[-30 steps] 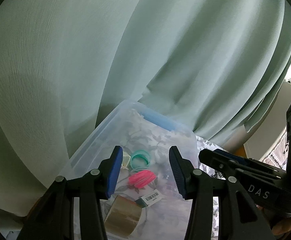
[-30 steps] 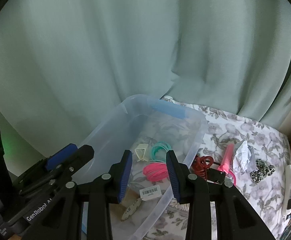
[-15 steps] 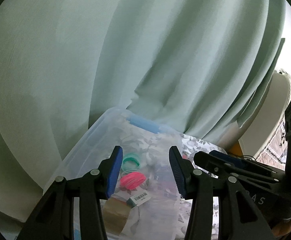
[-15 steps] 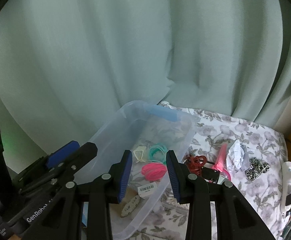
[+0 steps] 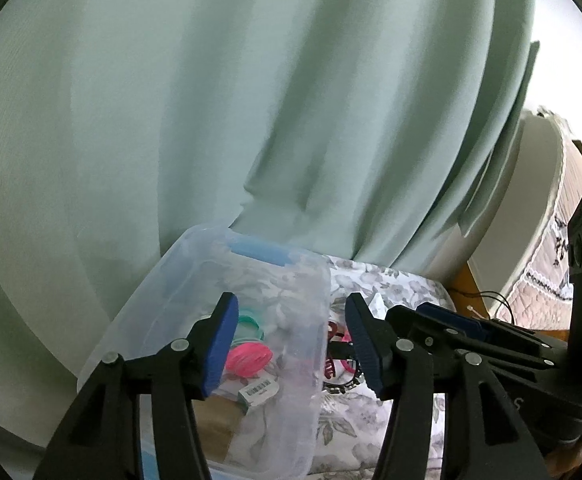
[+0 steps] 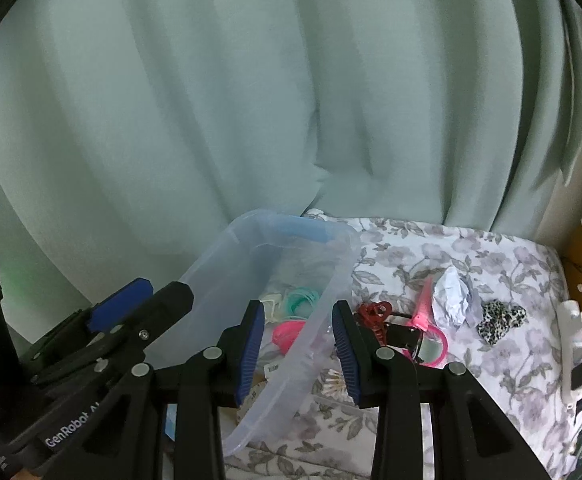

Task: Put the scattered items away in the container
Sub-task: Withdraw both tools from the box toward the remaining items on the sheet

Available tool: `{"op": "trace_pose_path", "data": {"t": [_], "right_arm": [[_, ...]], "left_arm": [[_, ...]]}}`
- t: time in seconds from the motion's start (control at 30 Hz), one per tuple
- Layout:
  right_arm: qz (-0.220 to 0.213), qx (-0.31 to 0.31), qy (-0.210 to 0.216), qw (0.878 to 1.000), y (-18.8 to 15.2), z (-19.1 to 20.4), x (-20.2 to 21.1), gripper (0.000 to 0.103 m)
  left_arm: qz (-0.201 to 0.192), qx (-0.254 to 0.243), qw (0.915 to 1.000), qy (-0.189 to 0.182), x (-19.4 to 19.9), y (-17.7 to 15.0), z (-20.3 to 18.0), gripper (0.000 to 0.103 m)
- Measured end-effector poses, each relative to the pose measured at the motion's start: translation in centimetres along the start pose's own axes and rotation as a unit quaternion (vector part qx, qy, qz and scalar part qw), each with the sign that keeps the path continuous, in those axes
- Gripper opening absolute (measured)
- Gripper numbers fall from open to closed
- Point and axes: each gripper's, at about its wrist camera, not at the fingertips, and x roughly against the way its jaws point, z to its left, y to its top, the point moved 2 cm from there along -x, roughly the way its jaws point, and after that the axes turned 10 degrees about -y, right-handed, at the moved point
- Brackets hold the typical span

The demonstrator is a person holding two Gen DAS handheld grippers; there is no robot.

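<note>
A pale green curtain (image 6: 251,100) fills the background, hanging down to a floral cloth (image 6: 503,272) that covers the tabletop. On the cloth's left part stands the clear plastic bin (image 6: 227,264), with a blue handle at its far rim. Above its near right wall hang the two grippers: the left gripper (image 5: 289,344) has its jaws opening with nothing between the pads, and the right gripper (image 6: 297,350) stands partly open and empty, straddling the bin's wall in its own view. Inside the bin lie a brown tape roll (image 5: 211,428), a pink coil (image 5: 249,358), a teal coil (image 6: 301,296), a barcode tag (image 5: 259,390) and a small cream triangle, perhaps a clip, blurred through the plastic. Out on the cloth, right of the bin, sit a pink hand mirror (image 6: 427,320), a crumpled white paper (image 6: 453,298) just beside it, a leopard scrunchie (image 6: 499,318) further right, and a red claw clip (image 6: 375,314) nearest the bin.
</note>
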Motion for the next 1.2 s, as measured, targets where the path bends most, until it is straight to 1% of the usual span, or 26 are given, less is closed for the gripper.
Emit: {"op": "trace_pose_path", "data": {"t": [0.23, 0.53, 0.7, 0.83, 0.93, 1.07, 1.2], "right_arm": [[-0.008, -0.033, 0.002, 0.999, -1.0, -3.4, 1.4, 0.039], [-0.019, -0.105, -0.017, 0.994, -2.5, -10.6, 3.0, 0.039], [-0.024, -0.164, -0.044, 0.985, -3.6, -16.0, 3.6, 0.039], [-0.019, -0.216, -0.064, 0.974, -5.0, -20.5, 4.0, 0.039], [-0.015, -0.24, -0.081, 0.967, -5.8, -23.1, 4.1, 0.039], [-0.002, -0.269, -0.091, 0.959, -7.1, -25.7, 3.5, 0.039], [0.015, -0.28, -0.092, 0.955, -8.0, -26.8, 2.5, 0.039]], "left_arm": [[0.018, -0.032, 0.9993, -0.005, -0.9, -0.2, -3.6, 0.061], [0.051, -0.074, 0.9957, -0.023, -3.8, -0.7, -8.8, 0.062], [0.08, -0.095, 0.9917, -0.032, -5.9, -1.8, -11.2, 0.062], [0.111, -0.094, 0.9886, -0.037, -8.0, -3.2, -12.3, 0.062], [0.137, -0.095, 0.9853, -0.035, -9.5, -4.5, -12.8, 0.062], [0.167, -0.101, 0.9804, -0.028, -11.3, -6.3, -13.2, 0.062], [0.197, -0.1, 0.975, -0.021, -13.2, -8.2, -13.3, 0.062]]}}
